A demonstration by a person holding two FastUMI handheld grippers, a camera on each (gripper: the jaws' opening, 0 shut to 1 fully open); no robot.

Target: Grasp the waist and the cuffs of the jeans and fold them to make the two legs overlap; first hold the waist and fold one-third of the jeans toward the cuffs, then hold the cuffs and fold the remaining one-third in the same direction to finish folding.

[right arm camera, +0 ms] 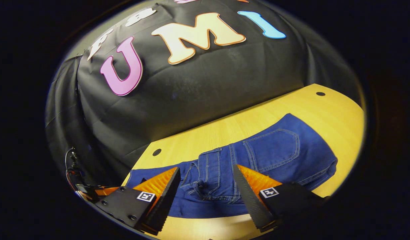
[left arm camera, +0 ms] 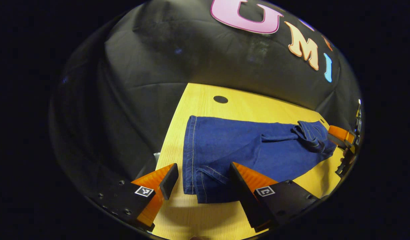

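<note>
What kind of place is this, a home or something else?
Probably a recording booth, not a home: a black cloth wall hangs behind a bare wooden table with jeans on it, and both grippers, left and right, carry printed marker tags.

Both hand-held grippers (left arm camera: 201, 180) (right arm camera: 206, 185) agape

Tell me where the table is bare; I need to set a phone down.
Bare wood lies between the jeans and the booth wall, and right of the back pocket. The near edge is crowded by both claws.
</note>
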